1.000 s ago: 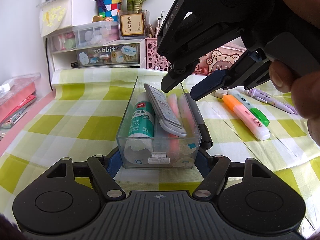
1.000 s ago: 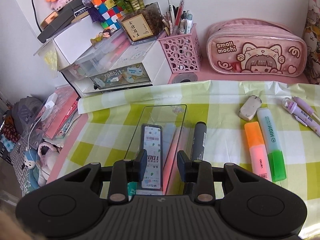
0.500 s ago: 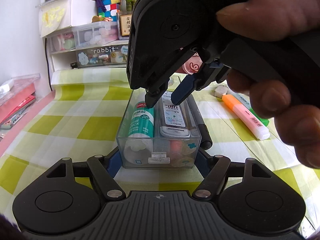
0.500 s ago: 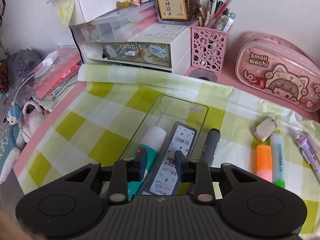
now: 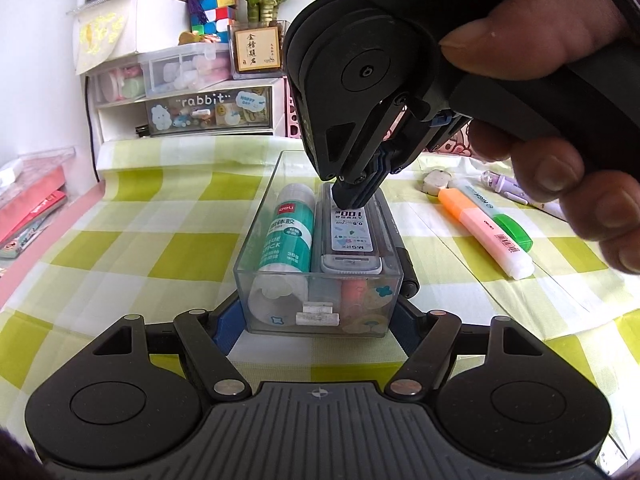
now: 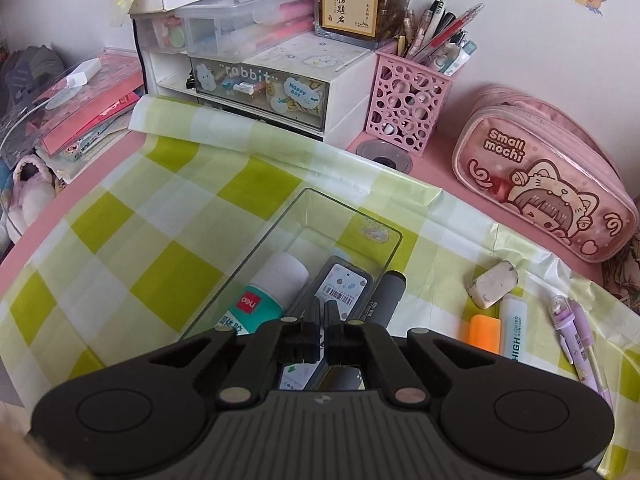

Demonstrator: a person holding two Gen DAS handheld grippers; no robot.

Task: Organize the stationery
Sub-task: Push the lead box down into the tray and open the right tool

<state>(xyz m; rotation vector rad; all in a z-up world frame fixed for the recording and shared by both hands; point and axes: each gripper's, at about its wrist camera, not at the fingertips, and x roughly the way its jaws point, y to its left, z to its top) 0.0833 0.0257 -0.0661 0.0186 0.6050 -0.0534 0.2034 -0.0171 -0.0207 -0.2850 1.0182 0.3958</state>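
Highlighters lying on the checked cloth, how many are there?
2. The orange-and-pink highlighter and the green highlighter lie side by side, right of the clear box. Something pink inside the box may be another.

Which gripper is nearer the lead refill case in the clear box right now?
Right. The right gripper, shut, has its tips down on the lead refill case; the left gripper clamps the clear box at its near end.

Bright even daylight, soft faint shadows; sharp centre, strong fisheye bending, dark vignetted corners
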